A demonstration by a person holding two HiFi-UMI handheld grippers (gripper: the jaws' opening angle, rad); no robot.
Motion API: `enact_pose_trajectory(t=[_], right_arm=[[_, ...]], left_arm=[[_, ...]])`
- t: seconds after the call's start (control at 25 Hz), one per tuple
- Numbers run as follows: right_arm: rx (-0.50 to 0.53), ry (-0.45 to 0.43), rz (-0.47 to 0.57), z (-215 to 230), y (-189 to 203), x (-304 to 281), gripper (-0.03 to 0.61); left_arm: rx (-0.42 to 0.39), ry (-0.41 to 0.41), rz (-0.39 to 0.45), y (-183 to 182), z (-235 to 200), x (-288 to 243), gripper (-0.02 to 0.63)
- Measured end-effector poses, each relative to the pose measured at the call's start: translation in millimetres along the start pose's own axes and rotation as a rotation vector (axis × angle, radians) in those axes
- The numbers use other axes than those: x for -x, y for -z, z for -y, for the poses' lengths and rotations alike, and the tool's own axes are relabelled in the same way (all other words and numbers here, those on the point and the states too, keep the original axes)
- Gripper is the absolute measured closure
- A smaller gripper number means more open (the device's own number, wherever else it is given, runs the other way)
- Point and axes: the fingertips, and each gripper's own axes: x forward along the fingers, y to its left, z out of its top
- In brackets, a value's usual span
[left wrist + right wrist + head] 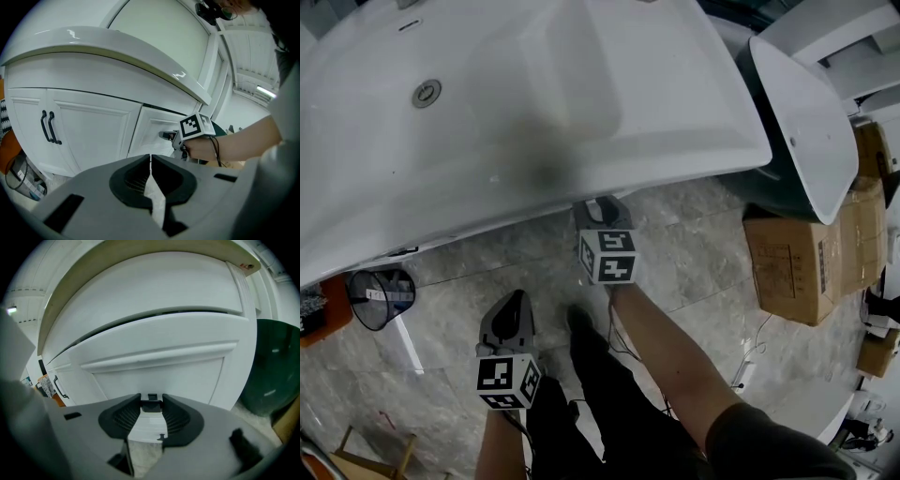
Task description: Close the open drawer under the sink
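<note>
1. Holding left tongs [150, 157] clenched on nothing, back from white cabinet [93, 84], low over stone floor [694, 244].
2. Clamping right tongs [152, 400] on dark drawer handle [152, 406], just ahead.
3. Facing drawer [159, 366] at cabinet's R end, directly under sink [581, 84], w/ dark gap along its top edge; double doors [93, 136] w/ black pulls [49, 127] to its left.
4. Seen beyond: cardboard boxes [806, 253] on floor, R of sink.
</note>
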Motion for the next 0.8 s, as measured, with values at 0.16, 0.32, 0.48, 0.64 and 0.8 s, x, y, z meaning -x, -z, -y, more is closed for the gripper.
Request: enact_pose_trajectory(t=[0.16, 0.32, 0.48, 0.64, 0.8], right_arm=[[-0.008, 0.01, -0.002, 1, -4, -6, 0.425], [-0.008, 0.007, -0.004, 1, -5, -5, 0.425], [-0.012, 0.024, -0.006, 1, -10, 6, 0.426], [-0.043, 0.052, -0.008, 4, -9, 42, 0.425], [-0.03, 0.087, -0.007, -8, -16, 99, 0.426]], left_arm=[[0.009, -0.009, 0.012, -6, -6, -1, 0.594], [0.006, -0.011, 0.024, -15, -12, 3, 0.594], [0.003, -0.016, 0.037, -23, -18, 13, 0.594], [-0.02, 0.005, 0.058, -37, -15, 36, 0.594], [-0.045, 0.044, 0.076, -53, -8, 73, 0.594]])
